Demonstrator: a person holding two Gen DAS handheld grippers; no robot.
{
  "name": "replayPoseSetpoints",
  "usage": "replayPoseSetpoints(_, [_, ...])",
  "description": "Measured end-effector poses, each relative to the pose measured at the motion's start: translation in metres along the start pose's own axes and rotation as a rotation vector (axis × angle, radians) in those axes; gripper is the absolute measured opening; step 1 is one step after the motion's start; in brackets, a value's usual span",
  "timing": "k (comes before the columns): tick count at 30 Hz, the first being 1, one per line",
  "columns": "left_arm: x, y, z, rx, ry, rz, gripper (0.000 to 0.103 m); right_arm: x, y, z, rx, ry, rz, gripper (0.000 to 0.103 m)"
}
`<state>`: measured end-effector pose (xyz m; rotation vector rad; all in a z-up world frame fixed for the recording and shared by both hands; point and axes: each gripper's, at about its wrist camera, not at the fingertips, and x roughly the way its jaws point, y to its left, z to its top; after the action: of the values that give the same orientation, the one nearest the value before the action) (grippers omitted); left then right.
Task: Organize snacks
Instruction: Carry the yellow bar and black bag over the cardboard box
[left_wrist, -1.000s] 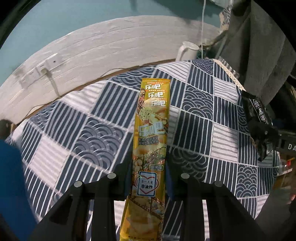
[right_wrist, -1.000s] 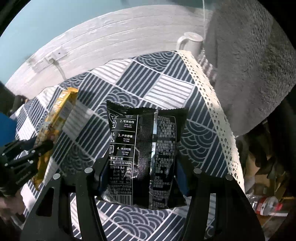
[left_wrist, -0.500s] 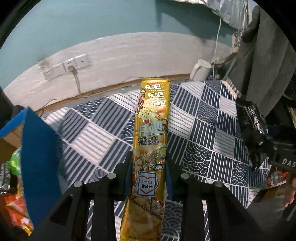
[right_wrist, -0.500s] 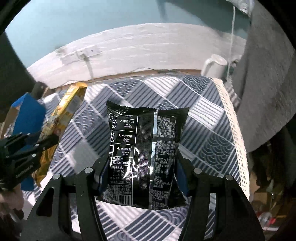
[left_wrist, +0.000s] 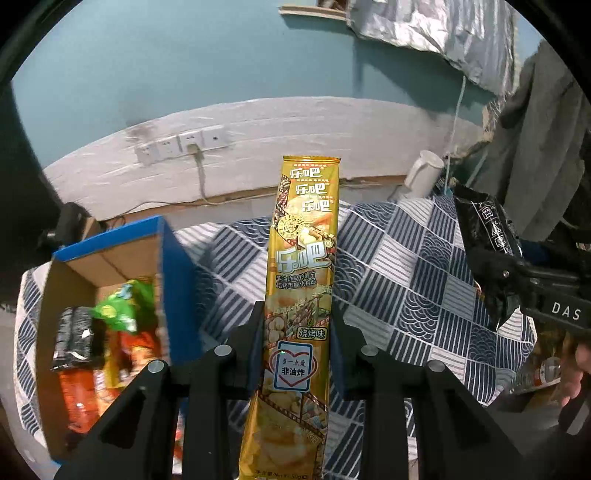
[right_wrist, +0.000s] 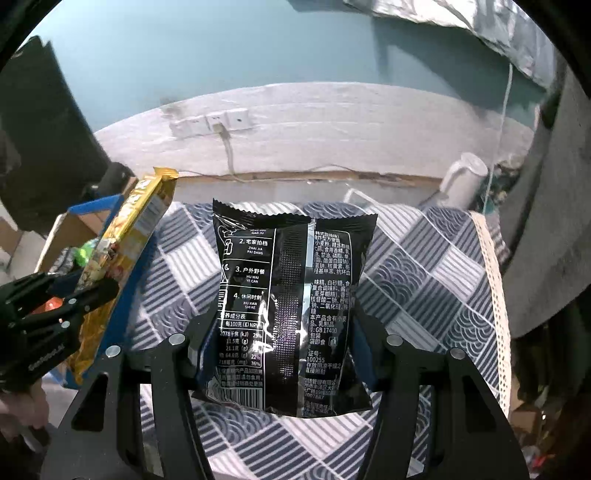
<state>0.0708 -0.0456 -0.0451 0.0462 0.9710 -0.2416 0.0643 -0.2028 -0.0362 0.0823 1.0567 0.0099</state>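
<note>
Compared with one second ago, both views are tilted up: more teal wall and the white sockets are visible, and the blue cardboard box has come into the left wrist view, at the left of the checked cloth on the worktop. The left tongs still pinch the long yellow chip packet, a glossy narrow foil sleeve that stands upright above the cloth, just right of the box. The right tongs still pinch the black snack bag, a flat shiny pillow bag with a zigzag top edge and white print. Only the left view looks into the box, where blurred green, orange and black packets lie. The right view shows the cloth's lace edge and a white kettle.
</note>
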Motion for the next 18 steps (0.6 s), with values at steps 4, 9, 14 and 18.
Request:
replayPoseSetpoints(4, [-0.016, 0.02, 0.001, -0.029, -0.019, 0.022, 0.031, -0.004, 0.025, 0.012, -0.023, -0.012, 0.031, 0.059])
replayPoseSetpoints(9, [-0.032, 0.049, -0.002, -0.059, -0.032, 0.046, 0.031, -0.003, 0.059, 0.022, -0.064, -0.01, 0.061, 0.059])
replayPoseSetpoints(14, [-0.043, 0.087, -0.007, -0.105, -0.035, 0.08, 0.031, 0.004, 0.09, 0.029, -0.103, 0.008, 0.097, 0.059])
replayPoseSetpoints(18, [-0.048, 0.117, -0.015, -0.135, -0.037, 0.114, 0.031, 0.012, 0.115, 0.034, -0.118, 0.029, 0.142, 0.059])
